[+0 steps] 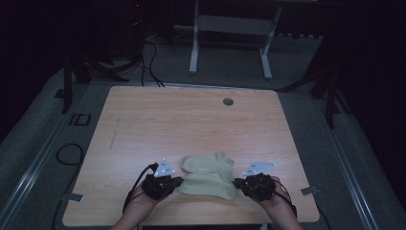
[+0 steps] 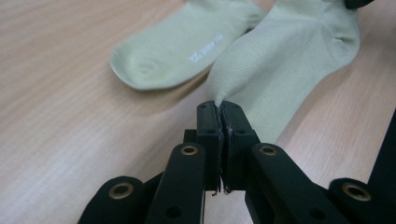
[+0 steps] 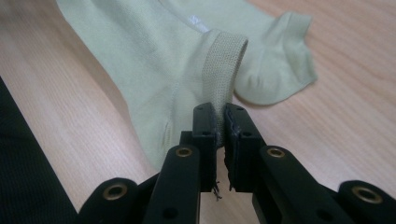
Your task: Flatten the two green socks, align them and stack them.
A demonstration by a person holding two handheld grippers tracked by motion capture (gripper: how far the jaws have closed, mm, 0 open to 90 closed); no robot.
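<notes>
pale green sock, nearer one (image 1: 209, 184), lies across the near edge of the wooden table (image 1: 158, 120) btwn the two grippers, long axis running left-right across the table. left gripper (image 1: 176, 182) comes in from the bottom left of the high view, held in a hand (image 1: 143, 199) w/ forearm angled up from the table's near edge, jaws pointing right toward the sock. its jaws are clamped tight on the sock's toe end; in the left gripper view (image 2: 219, 109) the fabric is pinched into a peak at the tips. right gripper (image 1: 238, 182) mirrors it from the bottom right, hand (image 1: 274, 201) behind it, jaws pointing left. its jaws are closed on the ribbed cuff (image 3: 224, 65), which stands up in a loop from the tips in the right gripper view (image 3: 220, 112). so toe points to the person's left, cuff to the right, sock stretched loosely btwn both grips; whether the middle rests on the table can't be told.

second sock (image 1: 207, 163), same colour, lies flat just beyond the held one, touching or overlapping it, also roughly left-right w/ toe to the left. small white print (image 2: 205, 50) shows on its sole. grey round grommet (image 1: 228, 101) sits in the table's far part, well apart from the socks.
</notes>
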